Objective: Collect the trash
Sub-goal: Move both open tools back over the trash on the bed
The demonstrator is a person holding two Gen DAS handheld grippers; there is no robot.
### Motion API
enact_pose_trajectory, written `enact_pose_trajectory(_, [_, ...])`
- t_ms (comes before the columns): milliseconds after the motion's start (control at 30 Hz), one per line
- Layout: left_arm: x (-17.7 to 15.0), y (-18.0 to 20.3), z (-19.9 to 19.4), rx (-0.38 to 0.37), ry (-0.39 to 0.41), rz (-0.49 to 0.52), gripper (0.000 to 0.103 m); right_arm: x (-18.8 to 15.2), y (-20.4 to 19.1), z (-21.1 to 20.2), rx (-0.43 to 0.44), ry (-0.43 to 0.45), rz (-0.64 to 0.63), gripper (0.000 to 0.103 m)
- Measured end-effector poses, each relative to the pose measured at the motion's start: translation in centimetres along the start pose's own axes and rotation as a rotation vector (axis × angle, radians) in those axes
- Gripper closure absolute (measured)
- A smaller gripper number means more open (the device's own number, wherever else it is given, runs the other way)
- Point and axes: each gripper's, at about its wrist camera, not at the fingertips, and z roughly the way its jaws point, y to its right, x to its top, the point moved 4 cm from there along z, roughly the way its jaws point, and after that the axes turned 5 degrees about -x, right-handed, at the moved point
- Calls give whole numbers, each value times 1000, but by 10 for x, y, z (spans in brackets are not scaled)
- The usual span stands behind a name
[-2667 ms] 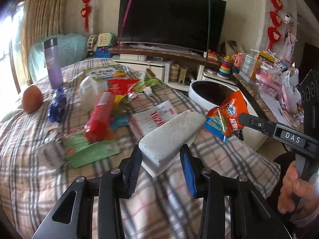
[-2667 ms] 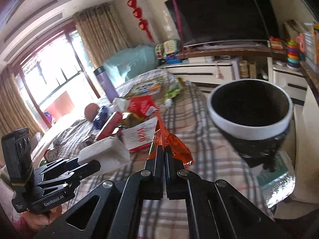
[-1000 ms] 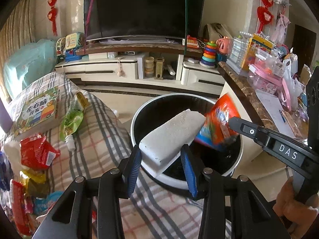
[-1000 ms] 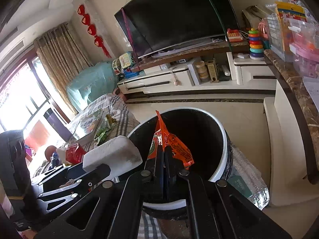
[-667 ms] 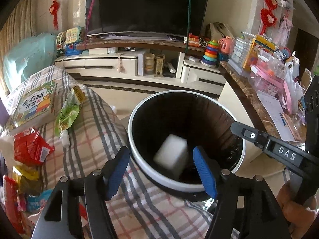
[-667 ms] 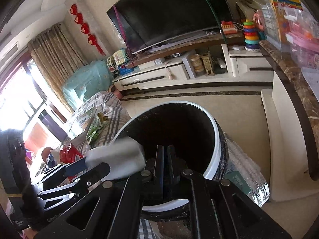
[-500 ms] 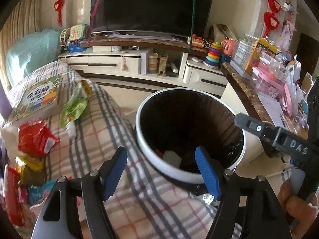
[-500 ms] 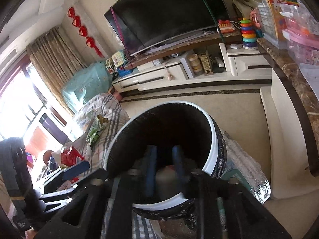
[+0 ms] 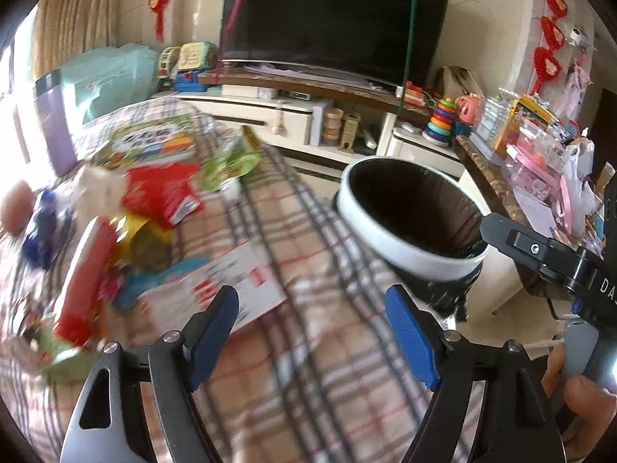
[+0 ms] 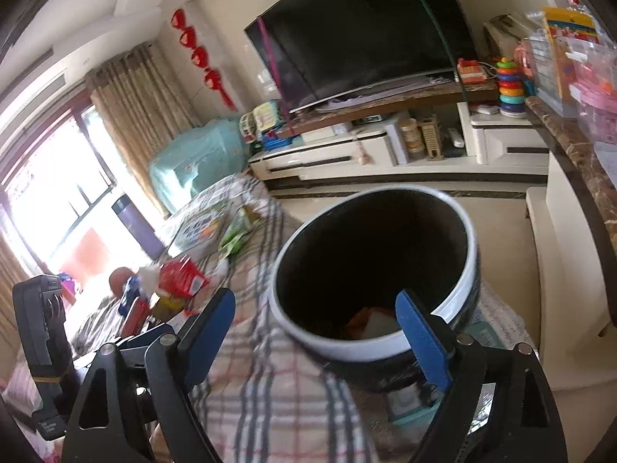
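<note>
A round bin with a white rim (image 9: 408, 252) and black liner stands beside the plaid-covered table; it also shows in the right wrist view (image 10: 470, 254), with the white block and orange snack bag (image 10: 368, 320) at its bottom. My left gripper (image 9: 312, 332) is open and empty over the plaid cloth. My right gripper (image 10: 316, 332) is open and empty at the bin's near rim. Trash lies on the cloth at left: a red wrapper (image 9: 162, 193), a white and red leaflet (image 9: 227, 281), a red tube pack (image 9: 83, 281), a green pouch (image 9: 231, 164).
A purple bottle (image 9: 50, 123), a picture book (image 9: 146, 142) and a brown round fruit (image 10: 119, 279) sit on the table. A TV stand with a large TV (image 9: 327, 19) is behind. A counter with toys and boxes (image 9: 540, 146) runs along the right.
Both grippers opened over the bin; the white block and the orange snack bag dropped in. The left gripper then swung back left toward the table. The right gripper pulled back slightly.
</note>
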Motion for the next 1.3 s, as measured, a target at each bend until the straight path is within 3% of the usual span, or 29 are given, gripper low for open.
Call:
enact_pose_trajectory(600, [-52, -39, -75, 113, 12, -108, 25, -60, -65, 11, 96, -109, -64, 15])
enact_pose_trajectory(1300, [-72, -92, -121, 199, 29, -266, 25, -84, -124, 28, 172, -183, -152, 13])
